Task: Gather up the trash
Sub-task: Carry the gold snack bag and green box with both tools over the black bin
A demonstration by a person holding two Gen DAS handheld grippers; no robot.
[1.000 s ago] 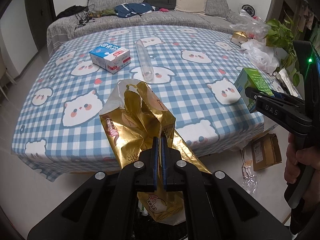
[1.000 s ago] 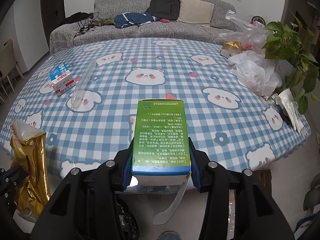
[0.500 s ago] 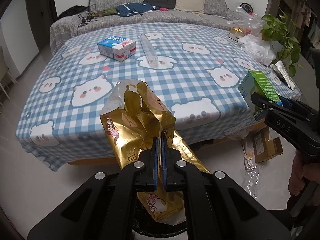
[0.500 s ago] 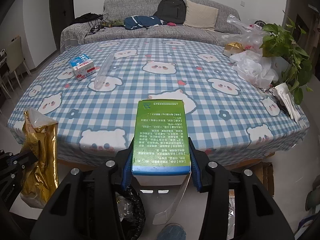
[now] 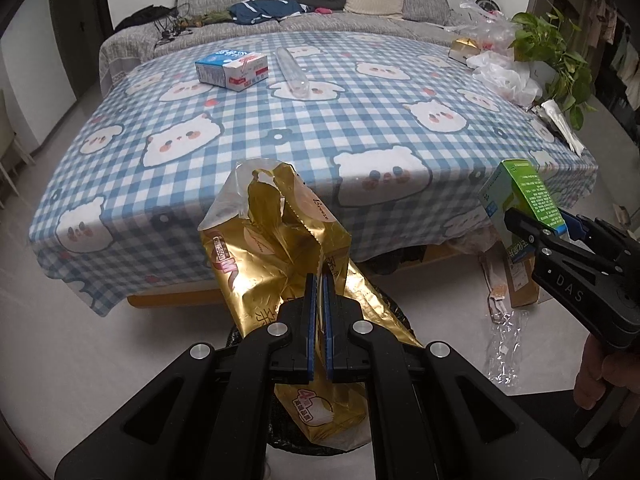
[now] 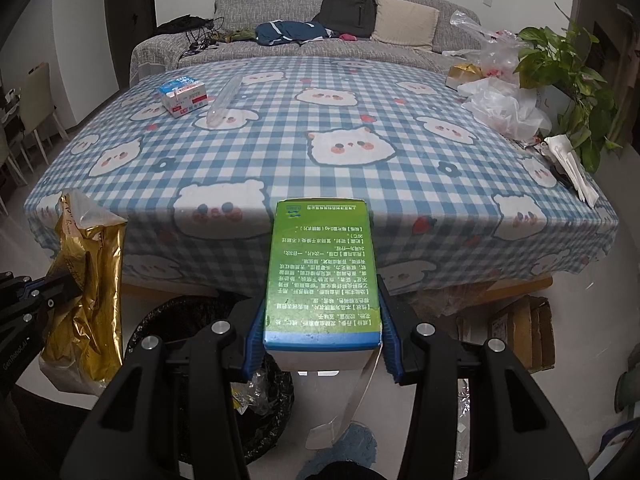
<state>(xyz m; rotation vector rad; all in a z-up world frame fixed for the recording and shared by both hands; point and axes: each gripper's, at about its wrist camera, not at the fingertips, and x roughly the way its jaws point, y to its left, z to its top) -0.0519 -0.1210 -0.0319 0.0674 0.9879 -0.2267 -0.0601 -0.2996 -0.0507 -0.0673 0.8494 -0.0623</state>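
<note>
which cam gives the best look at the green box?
Right wrist. The green box fills the centre there, its printed face legible, clamped between the right gripper fingers. The left wrist view catches the box only small at the right edge, seen from the side, partly hidden by that gripper.

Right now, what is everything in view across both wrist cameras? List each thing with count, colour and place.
gold bag: 1, gold, pinched in left hand-held gripper above bin
green box: 1, green, clamped in right hand-held gripper
bin: 1, black-lined, floor before table
milk carton: 1, blue-white, far table
clear tube: 1, clear, beside carton
plastic bags: several, white, table's right
plant: 1, green, right
sofa: 1, grey, behind
left hand-held gripper: shut
right hand-held gripper: shut
</note>
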